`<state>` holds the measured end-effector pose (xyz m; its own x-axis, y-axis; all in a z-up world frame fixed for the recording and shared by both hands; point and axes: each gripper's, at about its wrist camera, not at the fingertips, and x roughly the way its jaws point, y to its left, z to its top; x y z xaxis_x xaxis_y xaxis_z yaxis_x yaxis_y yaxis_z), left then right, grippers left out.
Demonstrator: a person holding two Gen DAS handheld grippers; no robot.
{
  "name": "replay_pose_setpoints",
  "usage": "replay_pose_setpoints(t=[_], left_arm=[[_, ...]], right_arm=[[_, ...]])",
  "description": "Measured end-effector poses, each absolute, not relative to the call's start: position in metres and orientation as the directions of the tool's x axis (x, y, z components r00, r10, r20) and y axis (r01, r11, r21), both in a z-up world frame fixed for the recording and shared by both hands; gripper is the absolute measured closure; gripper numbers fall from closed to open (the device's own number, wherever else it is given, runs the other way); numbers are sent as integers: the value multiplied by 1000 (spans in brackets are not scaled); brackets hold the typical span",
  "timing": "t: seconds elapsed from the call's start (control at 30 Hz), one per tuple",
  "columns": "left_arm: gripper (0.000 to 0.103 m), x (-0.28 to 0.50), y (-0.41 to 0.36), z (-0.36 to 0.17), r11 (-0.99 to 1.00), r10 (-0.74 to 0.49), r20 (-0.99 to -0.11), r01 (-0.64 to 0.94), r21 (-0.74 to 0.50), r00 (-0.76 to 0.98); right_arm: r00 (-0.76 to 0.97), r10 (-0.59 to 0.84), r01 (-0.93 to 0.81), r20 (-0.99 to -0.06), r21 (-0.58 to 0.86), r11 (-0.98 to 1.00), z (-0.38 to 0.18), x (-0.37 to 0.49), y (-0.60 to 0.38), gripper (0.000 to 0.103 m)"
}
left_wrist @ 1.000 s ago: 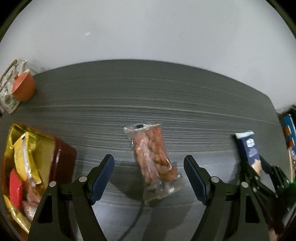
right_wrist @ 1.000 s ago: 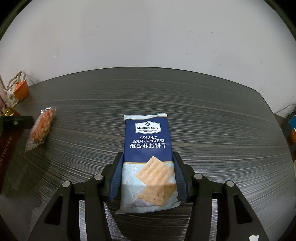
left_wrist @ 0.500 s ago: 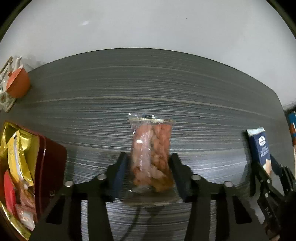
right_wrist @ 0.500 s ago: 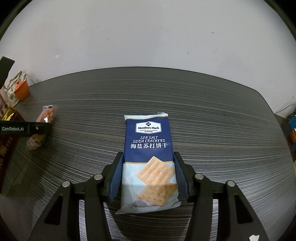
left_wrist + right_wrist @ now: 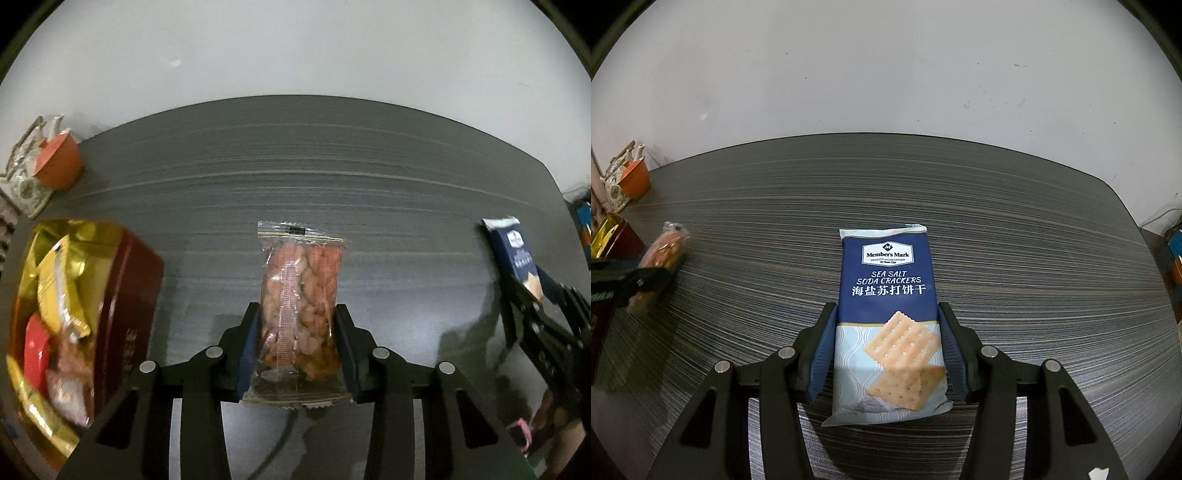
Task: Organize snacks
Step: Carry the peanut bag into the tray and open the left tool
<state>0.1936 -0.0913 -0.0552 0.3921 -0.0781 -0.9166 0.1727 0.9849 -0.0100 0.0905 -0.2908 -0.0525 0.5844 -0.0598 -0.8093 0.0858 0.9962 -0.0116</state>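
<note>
Peanut packet (image 5: 300, 295): clear film pouch of reddish-brown nuts, crimped at both ends, a dark mark on the far seal.
Peanut packet, handling (judged): light; loose contents shift under pressure; film smooth and likely slippery. Best taken across the filled body, not the flat seal flaps, which would fold.
Peanut packet, place: centre of the dark table (image 5: 369, 206), lengthwise away from the camera, near end between the fingers. Whether it is lifted or resting I cannot tell.
Left gripper (image 5: 297, 349): blue pads pressed against both long sides of the peanut packet; closed on it.
Cracker pack (image 5: 888, 317): dark blue and pale wrapper, printed "Member's Mark Sea Salt Soda Crackers", picture of square crackers at the near end.
Cracker pack, handling (judged): light and fairly stiff as a block, yet brittle inside; hard squeezing would crack the contents. Hold by the long edges at moderate force.
Cracker pack, place: centre of the right wrist view, on or just over the table; far right in the left wrist view.
Right gripper (image 5: 888, 350): pads touching both long edges of the cracker pack; gripping its near half.
Red tin (image 5: 122, 295): open, gold-lined, at the near left; already holds yellow and red wrapped snacks. Probable destination.
Orange cup (image 5: 61, 166): far left corner, beside a patterned teapot (image 5: 22, 184).
Wall (image 5: 295, 51): plain white, behind the table.
</note>
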Motion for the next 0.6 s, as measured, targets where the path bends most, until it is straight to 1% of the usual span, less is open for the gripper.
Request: replay_pose_setpoints(t=[0.37,0.6], left_arm=[[63,139,-77,-17,988,-86,-891,153,-19,446],[63,94,-17,33,992,-73,-844,126,-7,531]], right_arm=[[584,-62,86,-809,-14,996,-52,91,-290,52],[583,-69,88,-809,-22,996,-53,92,-289,53]])
